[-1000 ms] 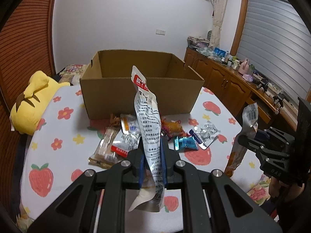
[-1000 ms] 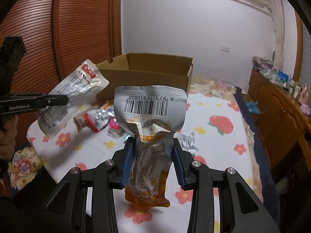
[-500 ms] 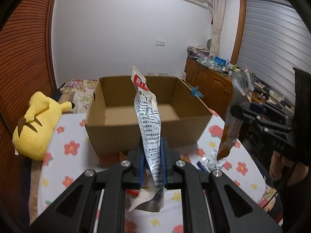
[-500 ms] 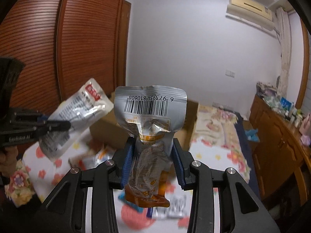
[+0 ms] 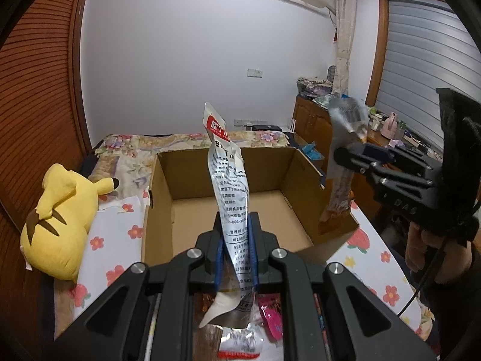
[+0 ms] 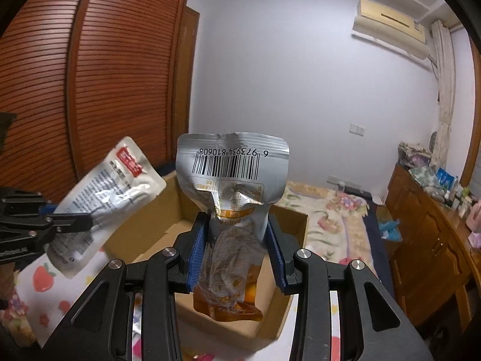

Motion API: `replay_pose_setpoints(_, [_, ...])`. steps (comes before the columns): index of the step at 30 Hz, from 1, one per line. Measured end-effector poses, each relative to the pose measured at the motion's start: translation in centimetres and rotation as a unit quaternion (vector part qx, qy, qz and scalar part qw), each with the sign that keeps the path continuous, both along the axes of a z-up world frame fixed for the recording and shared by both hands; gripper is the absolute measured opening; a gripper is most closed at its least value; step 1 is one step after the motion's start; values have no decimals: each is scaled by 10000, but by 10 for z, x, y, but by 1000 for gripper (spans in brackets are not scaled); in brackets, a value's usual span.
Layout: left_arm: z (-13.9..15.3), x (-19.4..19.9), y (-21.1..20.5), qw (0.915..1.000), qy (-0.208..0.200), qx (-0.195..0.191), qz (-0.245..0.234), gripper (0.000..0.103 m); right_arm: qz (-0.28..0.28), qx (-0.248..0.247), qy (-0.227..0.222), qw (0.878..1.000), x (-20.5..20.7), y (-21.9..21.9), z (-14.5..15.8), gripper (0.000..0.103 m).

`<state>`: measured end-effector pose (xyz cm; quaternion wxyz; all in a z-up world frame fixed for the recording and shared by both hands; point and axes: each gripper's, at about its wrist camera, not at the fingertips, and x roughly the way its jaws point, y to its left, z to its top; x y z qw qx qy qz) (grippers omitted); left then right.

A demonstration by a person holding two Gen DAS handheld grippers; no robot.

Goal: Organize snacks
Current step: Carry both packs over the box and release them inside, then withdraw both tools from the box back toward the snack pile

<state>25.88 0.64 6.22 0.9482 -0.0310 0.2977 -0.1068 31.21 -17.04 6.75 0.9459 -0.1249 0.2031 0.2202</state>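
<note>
My left gripper [image 5: 236, 255] is shut on a long silver snack pouch with a red label [image 5: 230, 198] and holds it upright over the near edge of the open cardboard box [image 5: 162, 210]. My right gripper [image 6: 237, 252] is shut on a silver and orange pouch with a barcode [image 6: 234, 180], held above the box's right wall [image 6: 294, 219]. In the left wrist view the right gripper [image 5: 342, 156] and its pouch [image 5: 339, 198] hang at the box's right wall. In the right wrist view the left gripper [image 6: 87, 221] holds its pouch [image 6: 105, 201] at the left.
The box stands on a table with a strawberry and flower cloth [image 5: 378, 258]. A yellow plush toy [image 5: 57, 222] lies left of the box. Several loose snack packets [image 5: 270, 316] lie under my left gripper. A wooden cabinet [image 6: 427, 240] with clutter stands to the right.
Both grippers have risen and moved forward from the snack pile to above the box, each still holding its pouch. The box inside now shows from above.
</note>
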Motion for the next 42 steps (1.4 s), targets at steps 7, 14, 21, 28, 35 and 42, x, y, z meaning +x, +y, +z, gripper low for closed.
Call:
replay_pose_setpoints(7, [-14, 36, -1, 9999, 161, 7, 9, 10, -102, -174, 351, 9992, 32, 1, -33, 38])
replay_pose_setpoints(14, [-26, 65, -6, 9995, 272, 151, 37, 10, -64, -438, 661, 9968, 39, 3, -58, 38])
replay_pose_setpoints(21, [-42, 81, -19, 9982, 466, 370, 29, 10, -33, -565, 1004, 9933, 44, 1, -76, 39])
replay_pose_setpoints(28, [-58, 91, -26, 9963, 675, 532, 20, 11, 1, -625, 1226, 9905, 46, 1, -88, 34])
replay_pose_setpoints(35, [-62, 96, -29, 9955, 711, 622, 87, 12, 14, -543, 1279, 9903, 47, -2, -89, 33])
replay_pose_setpoints(42, [-61, 97, -25, 9959, 659, 611, 130, 15, -25, -345, 1218, 9920, 45, -10, -77, 37])
